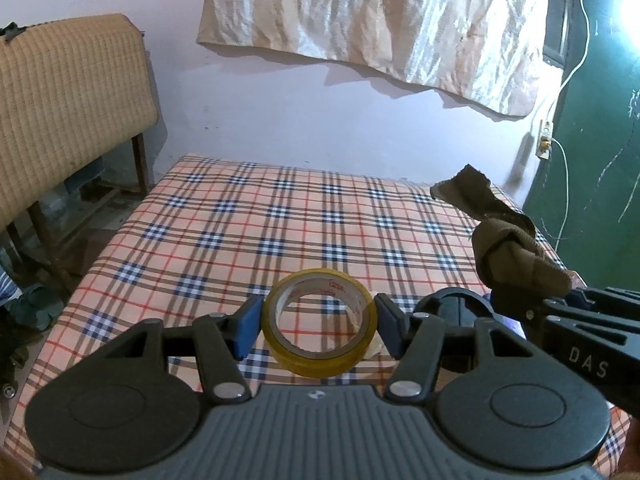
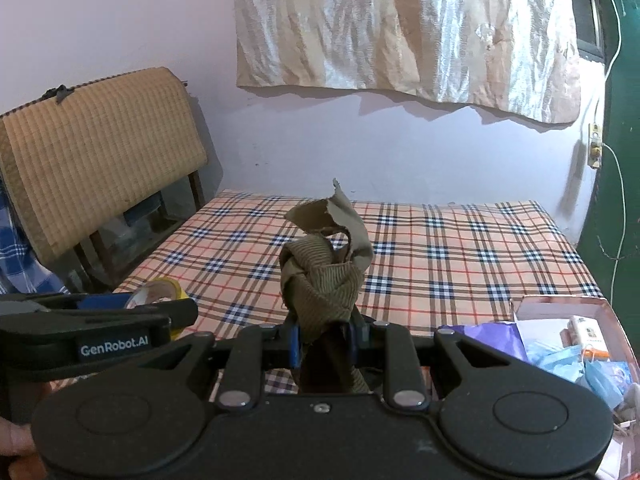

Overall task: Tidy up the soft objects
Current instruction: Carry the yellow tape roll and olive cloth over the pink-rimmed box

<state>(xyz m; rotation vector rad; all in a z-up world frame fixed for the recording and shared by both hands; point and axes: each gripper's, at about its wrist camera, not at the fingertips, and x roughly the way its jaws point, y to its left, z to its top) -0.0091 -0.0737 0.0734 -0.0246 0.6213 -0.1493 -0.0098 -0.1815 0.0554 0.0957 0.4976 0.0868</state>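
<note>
1. Above the checked bed (image 1: 240,240), the left gripper (image 1: 318,322) carries a roll of yellow tape (image 1: 320,320) across its outer rim, one blue pad on each side. The grip spans the ring's width only; if the roll tilts, it could pivot between the fingers and drop onto the bed.
2. The right gripper (image 2: 322,340) has its fingers pressed together on a knotted strip of olive cloth (image 2: 322,276), whose loose end curls upward. The pinch sits low on the bundle, so I judge the knot could sag, or the soft fabric could creep out.
3. Both tools hang close together: in the left view the cloth (image 1: 516,256) is just beside the tape. Swinging either hand could bump one load against the other.
4. A pink box (image 2: 612,320) full of packets and blue wrappers lies at the right edge. If the cloth is meant for it, the free tail may catch on the rim or drape outside.
</note>
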